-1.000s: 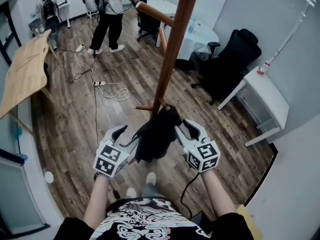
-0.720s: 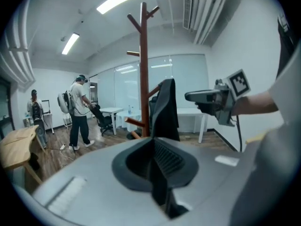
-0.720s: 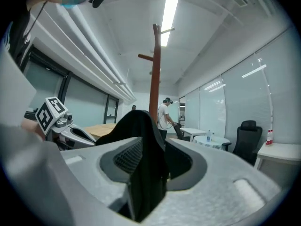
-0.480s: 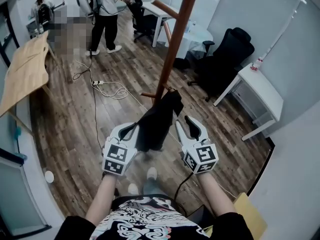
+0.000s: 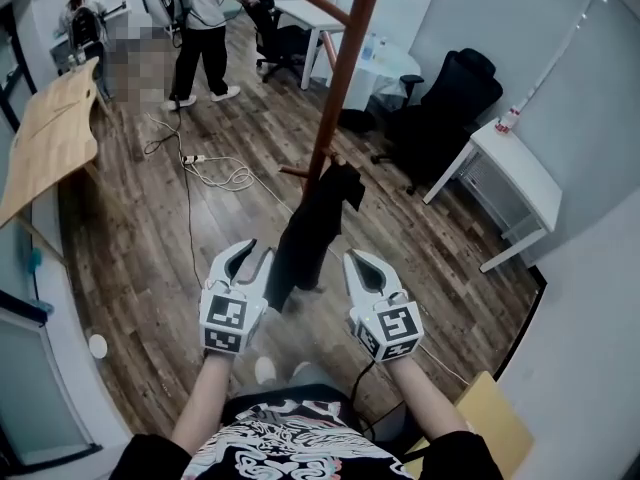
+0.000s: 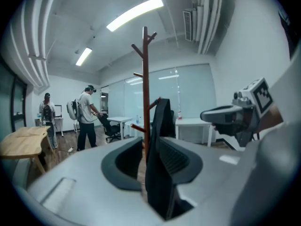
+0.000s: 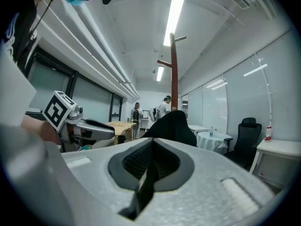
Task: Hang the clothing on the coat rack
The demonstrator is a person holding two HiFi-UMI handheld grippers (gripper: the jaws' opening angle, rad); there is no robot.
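While the black garment (image 5: 312, 223) hangs from a low peg of the brown coat rack (image 5: 343, 68), its lower end trails down toward the person and reaches the left gripper (image 5: 255, 251). Seen along that gripper's own jaws, the cloth runs between the two pads. It lies against the ribbed right pad (image 6: 178, 158), and a slit of floor and pole shows between it and the left pad (image 6: 123, 166). So the jaws, which have just been opening, stand partly apart and do not pinch it.

The right gripper (image 5: 354, 260) is just beside the garment on its other side, apart from it in the head view. Its jaws have just been closing and meet. A thin dark line sits in their seam, too narrow for me to say whether it is cloth or shadow. The bulk of the garment hangs beyond the tips.

Farther back, a person (image 5: 200, 28) stands on the wood floor (image 5: 150, 248) near a cable (image 5: 215, 176).
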